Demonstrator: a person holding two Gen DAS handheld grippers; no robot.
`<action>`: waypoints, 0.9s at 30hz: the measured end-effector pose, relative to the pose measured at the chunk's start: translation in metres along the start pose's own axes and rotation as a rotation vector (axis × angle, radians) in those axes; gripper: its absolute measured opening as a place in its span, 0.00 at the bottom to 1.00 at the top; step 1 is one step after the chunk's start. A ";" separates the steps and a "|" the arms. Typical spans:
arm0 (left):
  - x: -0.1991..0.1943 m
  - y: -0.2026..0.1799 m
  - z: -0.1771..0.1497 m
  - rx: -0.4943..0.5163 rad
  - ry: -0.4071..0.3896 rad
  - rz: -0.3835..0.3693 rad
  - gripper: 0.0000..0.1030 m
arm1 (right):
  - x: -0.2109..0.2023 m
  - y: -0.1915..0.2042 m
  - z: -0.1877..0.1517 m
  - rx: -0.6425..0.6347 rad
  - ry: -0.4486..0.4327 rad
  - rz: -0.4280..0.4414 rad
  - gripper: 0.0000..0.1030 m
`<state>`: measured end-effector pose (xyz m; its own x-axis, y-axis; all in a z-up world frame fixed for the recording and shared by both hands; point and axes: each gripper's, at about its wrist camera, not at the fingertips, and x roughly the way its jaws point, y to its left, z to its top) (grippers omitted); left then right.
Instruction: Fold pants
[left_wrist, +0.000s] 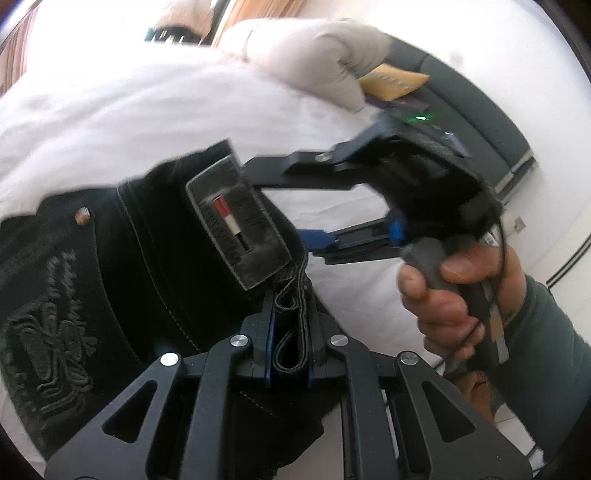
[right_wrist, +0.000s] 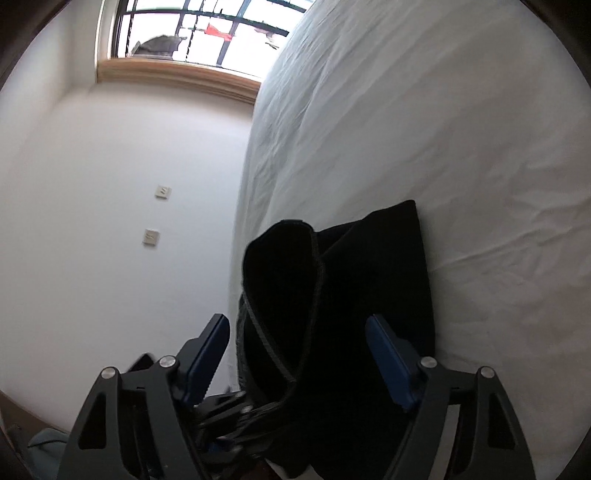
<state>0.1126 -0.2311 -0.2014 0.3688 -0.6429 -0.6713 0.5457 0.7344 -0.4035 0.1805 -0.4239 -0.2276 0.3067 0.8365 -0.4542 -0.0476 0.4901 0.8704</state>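
Note:
Black pants (left_wrist: 110, 266) with a grey waistband patch (left_wrist: 236, 221) lie on the white bed sheet (left_wrist: 129, 110). My left gripper (left_wrist: 290, 328) is shut on the waistband with its belt loop. My right gripper (left_wrist: 291, 199) shows in the left wrist view, open, its jaws on either side of the waistband edge near the patch. In the right wrist view my right gripper (right_wrist: 295, 354) is open, its blue pads (right_wrist: 388, 354) apart around a fold of the black pants (right_wrist: 332, 295), without pinching it.
A white pillow (left_wrist: 314, 55) and a yellow item (left_wrist: 391, 83) lie at the bed's far end. The bed sheet (right_wrist: 443, 147) borders a white wall (right_wrist: 110, 184) with sockets and a window (right_wrist: 192, 29).

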 end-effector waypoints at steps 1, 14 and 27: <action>-0.007 -0.006 -0.001 0.023 -0.005 -0.001 0.10 | -0.001 0.005 0.000 -0.009 0.004 0.011 0.77; 0.043 -0.053 -0.003 0.111 0.077 0.031 0.10 | 0.014 0.001 0.013 -0.097 0.045 -0.196 0.18; 0.028 -0.037 -0.014 -0.024 0.128 -0.101 0.68 | 0.008 -0.025 -0.012 -0.127 0.003 -0.211 0.18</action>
<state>0.0922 -0.2726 -0.2139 0.2128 -0.6820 -0.6997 0.5562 0.6733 -0.4872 0.1726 -0.4264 -0.2553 0.3197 0.7127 -0.6244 -0.1019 0.6810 0.7251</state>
